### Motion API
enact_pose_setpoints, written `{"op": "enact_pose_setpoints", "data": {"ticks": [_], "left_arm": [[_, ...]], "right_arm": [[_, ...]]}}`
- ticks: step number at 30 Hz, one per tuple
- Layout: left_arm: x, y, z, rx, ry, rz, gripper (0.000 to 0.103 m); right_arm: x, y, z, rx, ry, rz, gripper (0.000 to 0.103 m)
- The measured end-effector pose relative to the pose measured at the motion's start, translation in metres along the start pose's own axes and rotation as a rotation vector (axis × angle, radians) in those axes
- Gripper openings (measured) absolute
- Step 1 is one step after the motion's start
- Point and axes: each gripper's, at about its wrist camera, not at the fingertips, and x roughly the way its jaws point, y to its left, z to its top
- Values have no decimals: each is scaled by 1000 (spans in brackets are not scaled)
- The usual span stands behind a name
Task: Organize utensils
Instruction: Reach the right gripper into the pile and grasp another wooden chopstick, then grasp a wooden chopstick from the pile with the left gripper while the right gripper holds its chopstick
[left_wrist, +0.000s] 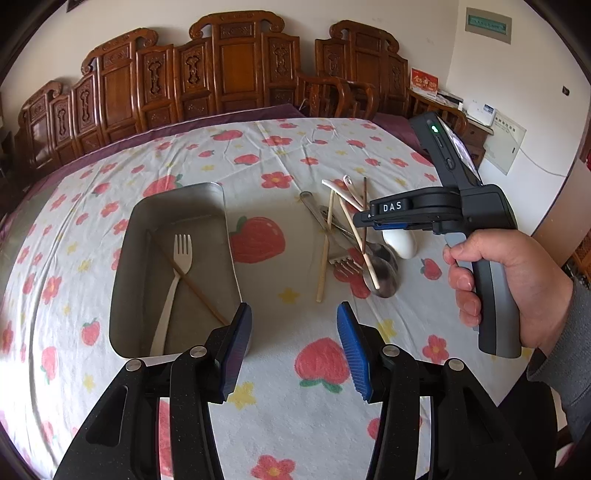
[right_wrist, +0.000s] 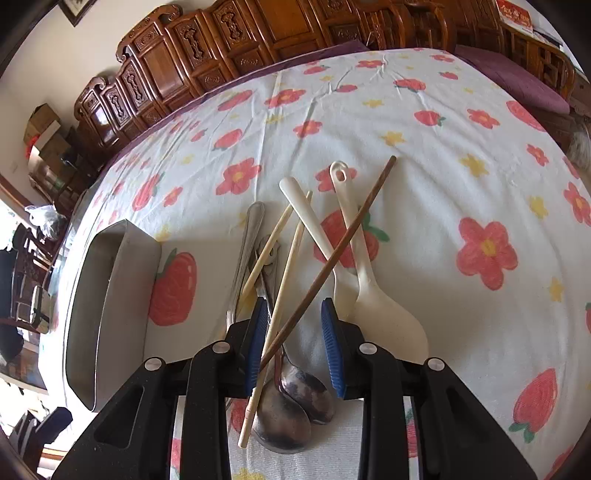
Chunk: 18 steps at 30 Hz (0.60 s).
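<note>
A metal tray (left_wrist: 129, 258) sits left of centre on the table and holds a white plastic fork (left_wrist: 177, 273) and a brown chopstick (left_wrist: 192, 284). My left gripper (left_wrist: 293, 343) hovers open and empty over the cloth beside the tray's near right corner. To the right lies a heap of utensils (left_wrist: 351, 240). In the right wrist view my right gripper (right_wrist: 293, 332) is low over that heap, pads apart. A dark chopstick (right_wrist: 343, 251) and a pale chopstick (right_wrist: 288, 266) run between them, above two metal spoons (right_wrist: 291, 406). A white rice paddle (right_wrist: 384, 317) lies just right of it.
A strawberry-and-flower tablecloth (left_wrist: 258, 155) covers the round table. Carved wooden chairs (left_wrist: 229, 74) line its far side. A person's hand (left_wrist: 498, 280) holds the right tool at the table's right. The tray (right_wrist: 110, 295) lies left of the heap, and boxes (right_wrist: 44, 129) stand far left.
</note>
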Motion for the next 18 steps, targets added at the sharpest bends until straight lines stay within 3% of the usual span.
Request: {"op": "enact_pose_setpoints", "data": {"ticks": [9,18], "left_arm": [[2,-5,-1,4,8,-2,46],[12,-15,1,6,21,-9,46]], "right_arm": [[1,-2,-4,1,24,7,12],[-29,-5,-18,-44,2,35,6]]}}
